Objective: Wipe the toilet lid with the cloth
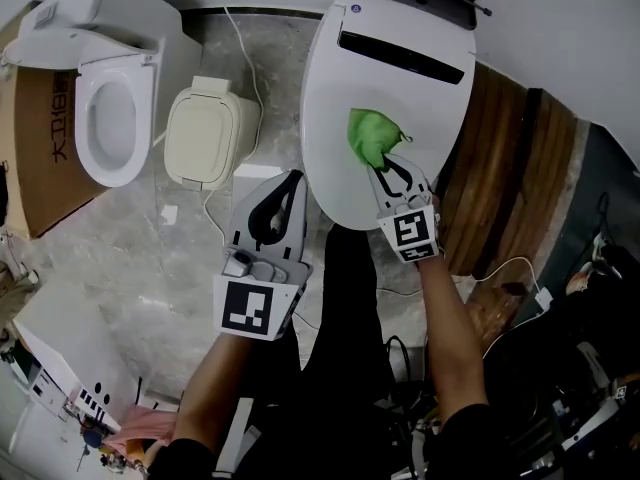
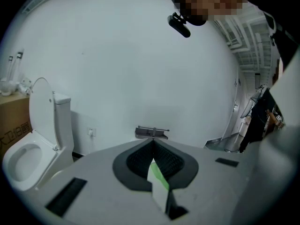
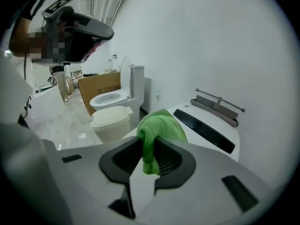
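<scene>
The closed white toilet lid [image 1: 400,98] fills the upper middle of the head view, with a dark strip near its hinge. A bunched green cloth [image 1: 369,136] rests on the lid's near half, and my right gripper [image 1: 388,171] is shut on its near end. In the right gripper view the cloth [image 3: 159,125] hangs pinched between the dark jaws, with the lid [image 3: 211,132] behind it. My left gripper [image 1: 277,208] hovers over the floor just left of the lid's front edge, shut with nothing in it. In its own view it [image 2: 153,148] faces a bare white wall.
A second toilet [image 1: 110,108] with its seat exposed stands at the left, beside a cardboard box [image 1: 40,148]. A beige lidded bin [image 1: 205,133] sits between the toilets. A wooden panel [image 1: 510,178] lies right of the lid, and cables [image 1: 500,268] trail on the floor.
</scene>
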The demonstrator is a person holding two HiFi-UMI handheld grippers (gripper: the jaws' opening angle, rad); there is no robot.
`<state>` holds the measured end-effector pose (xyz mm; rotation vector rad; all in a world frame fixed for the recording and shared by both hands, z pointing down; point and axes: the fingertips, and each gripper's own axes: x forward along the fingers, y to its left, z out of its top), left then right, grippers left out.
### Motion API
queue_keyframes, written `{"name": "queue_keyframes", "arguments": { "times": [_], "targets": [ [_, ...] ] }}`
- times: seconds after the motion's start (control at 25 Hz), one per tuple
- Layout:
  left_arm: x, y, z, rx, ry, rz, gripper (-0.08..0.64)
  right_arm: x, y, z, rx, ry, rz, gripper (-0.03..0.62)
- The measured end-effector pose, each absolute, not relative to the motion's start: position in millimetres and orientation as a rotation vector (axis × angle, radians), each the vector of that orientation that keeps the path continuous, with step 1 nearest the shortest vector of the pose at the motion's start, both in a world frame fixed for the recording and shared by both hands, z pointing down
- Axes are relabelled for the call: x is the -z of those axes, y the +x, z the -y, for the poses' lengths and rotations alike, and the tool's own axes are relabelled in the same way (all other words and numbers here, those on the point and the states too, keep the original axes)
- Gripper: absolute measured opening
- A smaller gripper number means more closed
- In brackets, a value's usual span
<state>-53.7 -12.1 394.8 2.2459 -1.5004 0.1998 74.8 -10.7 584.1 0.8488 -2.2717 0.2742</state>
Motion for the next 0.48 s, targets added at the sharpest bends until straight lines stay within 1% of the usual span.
{"name": "queue_keyframes", "arguments": {
  "times": [0.16,0.48],
  "targets": [
    [-393,-42,27,-0.196,2.226,1.534,0.009,-588,99,59,-0.253,0.880,2.234,0.094],
    [-404,-24,45,-0.209,2.176,1.593,0.009,-618,126,135,-0.191,0.845,2.183,0.094]
  ]
}}
